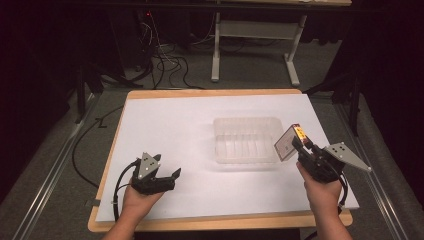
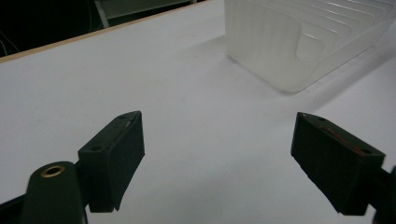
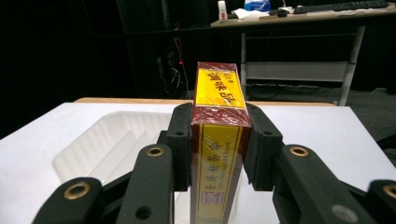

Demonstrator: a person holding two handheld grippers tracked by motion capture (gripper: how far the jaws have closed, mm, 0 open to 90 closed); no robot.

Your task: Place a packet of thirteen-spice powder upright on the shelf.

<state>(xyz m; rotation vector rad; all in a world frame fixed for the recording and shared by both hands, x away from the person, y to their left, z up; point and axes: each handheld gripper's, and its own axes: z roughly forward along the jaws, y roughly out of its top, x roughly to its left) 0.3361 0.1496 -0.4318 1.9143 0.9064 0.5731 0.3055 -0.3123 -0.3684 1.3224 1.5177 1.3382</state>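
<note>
A clear plastic tray (image 1: 247, 139) with a ribbed floor stands near the middle of the white board (image 1: 175, 130) that covers the wooden table (image 1: 210, 93); we see nothing lying inside it. In the right gripper view the same tray (image 3: 116, 140) lies just below and beyond the jaws, its hollow bare.

The right gripper (image 1: 300, 146), held in the person's right hand (image 1: 324, 192), is clamped on a red and yellow box (image 1: 289, 142). In the high view the box hangs in the air at the tray's right edge, tilted, clear of the board. In the right gripper view the box (image 3: 218, 135) stands upright between the two black pads, which press on its narrow red sides; its yellow face bears printed characters.

The left gripper (image 1: 172, 176), held in the left hand (image 1: 137, 197), rests low over the board at its near left part, well apart from the tray. In the left gripper view its jaws stand wide with bare white board between them, and a corner of the tray (image 2: 299, 42) rises farther off at the upper right.

Beyond the table we note a grey floor with loose black cables (image 1: 167, 67) and the white legs of another desk (image 1: 255, 45). Nothing lies between either gripper and the tray.
</note>
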